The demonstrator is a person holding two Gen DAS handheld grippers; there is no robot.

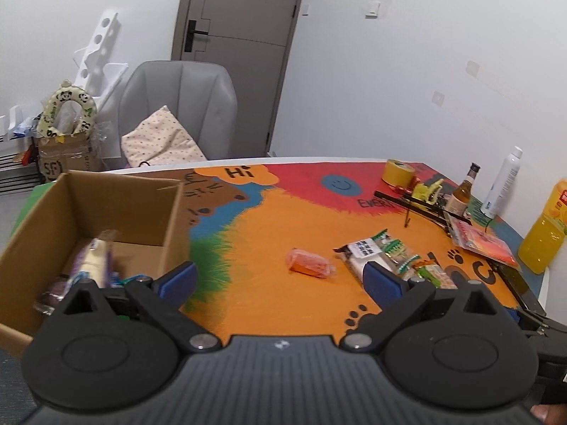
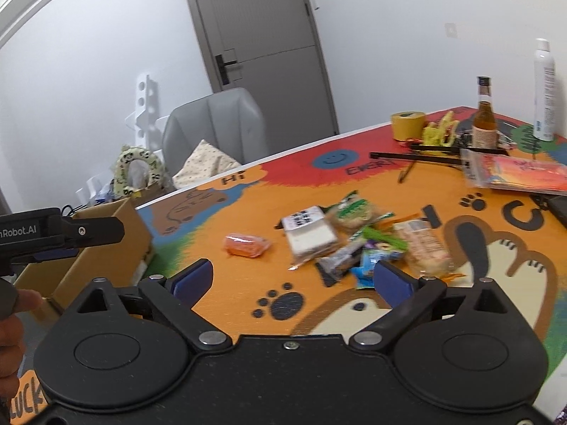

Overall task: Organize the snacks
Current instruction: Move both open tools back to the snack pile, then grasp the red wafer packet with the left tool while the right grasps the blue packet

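Note:
A cardboard box (image 1: 88,209) stands at the table's left edge and holds several snack packs, among them a pale wrapped one (image 1: 94,262). The box also shows in the right wrist view (image 2: 106,248). An orange wrapped snack (image 1: 308,264) lies alone on the mat; it shows in the right wrist view too (image 2: 244,244). A heap of snack packs (image 2: 365,241) lies right of it, with a white sandwich pack (image 2: 308,233) on its left side. My left gripper (image 1: 280,279) is open and empty, above the mat beside the box. My right gripper (image 2: 294,276) is open and empty, short of the heap.
A colourful cartoon mat (image 2: 460,265) covers the table. At the far right stand a yellow tape roll (image 2: 407,124), a brown bottle (image 2: 484,117), a white spray can (image 2: 545,88), a juice bottle (image 1: 549,226) and a red packet (image 2: 521,171). A grey chair (image 1: 180,106) stands behind.

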